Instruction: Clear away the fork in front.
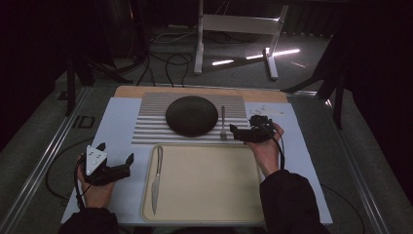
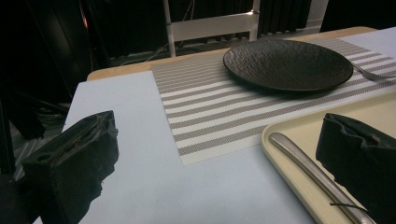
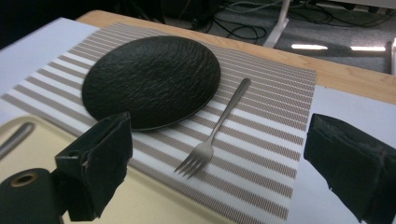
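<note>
Right gripper (image 1: 237, 131) gapes wide, empty, centre-right of the high view. Fork (image 1: 223, 123) lies just left of it on the striped mat (image 1: 151, 122), long axis running up-down the frame. Left gripper (image 1: 117, 157) also wide, empty, lower left, beside knife (image 1: 156, 179) on tray (image 1: 209, 214).

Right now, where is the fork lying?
In the high view the fork lies on the striped placemat, just right of the black plate, beyond the tray, tines toward the tray.

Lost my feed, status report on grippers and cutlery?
Left gripper open, empty, beside tray. Right gripper open, by fork on mat. Knife lies in tray. Nothing in the way.
</note>
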### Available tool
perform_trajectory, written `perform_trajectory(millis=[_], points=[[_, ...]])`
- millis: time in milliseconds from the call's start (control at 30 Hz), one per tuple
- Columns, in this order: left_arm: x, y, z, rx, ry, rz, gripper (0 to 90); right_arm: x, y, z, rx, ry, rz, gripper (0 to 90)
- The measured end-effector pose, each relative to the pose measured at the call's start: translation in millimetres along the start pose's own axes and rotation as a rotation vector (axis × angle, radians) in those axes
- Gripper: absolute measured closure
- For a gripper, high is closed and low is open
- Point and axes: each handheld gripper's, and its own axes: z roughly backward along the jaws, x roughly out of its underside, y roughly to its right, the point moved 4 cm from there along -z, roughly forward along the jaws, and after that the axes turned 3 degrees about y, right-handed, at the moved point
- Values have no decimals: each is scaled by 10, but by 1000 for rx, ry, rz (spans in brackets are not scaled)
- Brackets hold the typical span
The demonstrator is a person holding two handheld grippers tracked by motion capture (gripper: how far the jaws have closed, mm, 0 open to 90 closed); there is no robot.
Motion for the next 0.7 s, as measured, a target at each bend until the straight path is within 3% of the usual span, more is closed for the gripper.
perform_trajectory(millis=[267, 433, 600, 700], points=[[3, -11, 7, -4, 2, 4, 0, -120, -17, -314, 36, -55, 56, 81], [1, -19, 15, -6, 6, 4, 0, -184, -15, -478, 50, -63, 57, 82], [5, -19, 9, -5, 4, 7, 0, -125, -40, -665, 74, -116, 110, 82], [2, -22, 17, -8, 7, 9, 0, -127, -35, -716, 80, -132, 112, 82]])
